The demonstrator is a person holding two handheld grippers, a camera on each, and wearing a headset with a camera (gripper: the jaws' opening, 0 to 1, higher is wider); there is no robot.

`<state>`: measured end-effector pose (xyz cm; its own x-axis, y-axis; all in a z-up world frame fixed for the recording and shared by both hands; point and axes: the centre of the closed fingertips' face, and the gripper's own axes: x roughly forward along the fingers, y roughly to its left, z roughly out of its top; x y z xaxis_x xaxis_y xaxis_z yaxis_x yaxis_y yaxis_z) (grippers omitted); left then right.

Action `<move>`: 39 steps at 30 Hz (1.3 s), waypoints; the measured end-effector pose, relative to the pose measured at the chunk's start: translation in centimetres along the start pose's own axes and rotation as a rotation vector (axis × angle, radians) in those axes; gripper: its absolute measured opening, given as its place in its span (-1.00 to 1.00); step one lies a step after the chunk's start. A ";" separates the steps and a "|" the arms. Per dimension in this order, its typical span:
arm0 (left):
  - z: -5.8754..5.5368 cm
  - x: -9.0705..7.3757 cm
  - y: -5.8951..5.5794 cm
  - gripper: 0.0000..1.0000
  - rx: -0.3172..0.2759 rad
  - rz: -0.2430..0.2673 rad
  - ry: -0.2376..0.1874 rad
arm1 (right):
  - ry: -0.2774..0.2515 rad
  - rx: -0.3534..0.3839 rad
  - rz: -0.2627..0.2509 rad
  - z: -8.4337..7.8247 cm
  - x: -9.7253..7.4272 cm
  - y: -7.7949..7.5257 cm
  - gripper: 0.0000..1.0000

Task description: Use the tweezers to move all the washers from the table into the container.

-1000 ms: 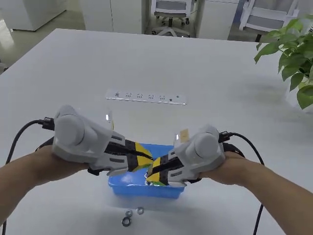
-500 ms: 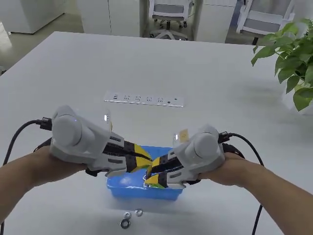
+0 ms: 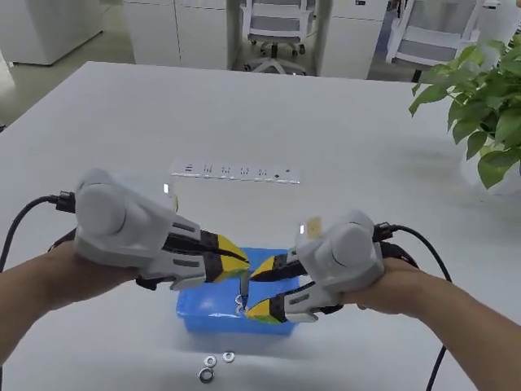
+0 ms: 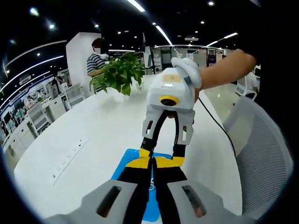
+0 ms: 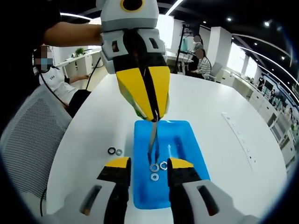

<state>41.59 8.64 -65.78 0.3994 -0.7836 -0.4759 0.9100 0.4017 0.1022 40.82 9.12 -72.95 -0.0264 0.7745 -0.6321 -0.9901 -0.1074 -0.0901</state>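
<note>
The left gripper (image 3: 241, 262) has its yellow jaws clamped on the tweezers (image 5: 152, 137) approx. mid-shank, tips pointing down into the blue container (image 5: 187, 140). The right gripper (image 5: 149, 163) faces it across the container w/ jaws spread, holding nothing. Three washers (image 5: 154, 167) lie on the container floor, right by the tweezer tips; whether a tip touches one can't be told. The loose washers (image 3: 210, 360) sit on the table (image 3: 326, 122) just off the container's near wall, toward its left end. Three of them show in the head view, close together.

Handling, as a judgement: the washers are small, thin, hard metal rings, v. light, prob. slick. They lie flat on a smooth top, so they'll likely skate away if nudged sideways. Best hold is one tweezer tip through the hole and the other outside the rim, pinching across the ring wall. Grabbing by opposite outer edges risks a washer flicking out. The tweezers are thin & springy, and the left gripper's squeeze sets the tip gap. Pressure should be gentle & steady, since over-clamping may cross the tips. Weight is no issue; losing one en route is. Keep the lift low & release over the container.
</note>
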 end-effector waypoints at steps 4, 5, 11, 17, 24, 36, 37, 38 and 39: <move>0.2 -0.4 -0.1 -0.91 -0.009 0.005 0.002 | 0.008 0.026 -0.021 -0.3 -0.7 0.1 -0.23; 0.3 -0.5 -0.2 -0.91 -0.006 0.006 0.002 | 0.007 0.028 -0.025 -0.3 -0.9 0.2 -0.23; 0.8 -1.0 -0.3 -0.91 -0.014 0.008 -0.006 | 0.002 0.042 -0.058 -0.4 -2.1 0.6 -0.15; 1.2 -1.4 -0.4 -0.91 -0.015 0.011 -0.006 | -0.008 0.056 -0.092 -0.4 -3.1 1.0 -0.06; 1.6 -2.4 -0.8 -0.91 -0.028 0.020 -0.013 | -0.015 0.078 -0.121 -0.9 -4.2 1.6 0.03; 2.1 -4.0 -1.3 -0.91 -0.044 0.044 -0.014 | -0.040 0.111 -0.168 -1.4 -5.3 2.2 0.22; 2.1 -4.1 -1.4 -0.91 -0.047 0.044 -0.013 | -0.039 0.113 -0.170 -1.5 -5.3 2.3 0.24; 2.0 -4.2 -1.4 -0.91 -0.049 0.044 -0.012 | -0.039 0.114 -0.172 -1.6 -5.3 2.4 0.25; 2.0 -4.3 -1.5 -0.91 -0.051 0.044 -0.010 | -0.038 0.115 -0.173 -1.6 -5.4 2.5 0.27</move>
<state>38.72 10.43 -62.17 0.4405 -0.7692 -0.4630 0.8848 0.4594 0.0785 38.74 3.70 -71.02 0.1418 0.7985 -0.5851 -0.9896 0.0992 -0.1046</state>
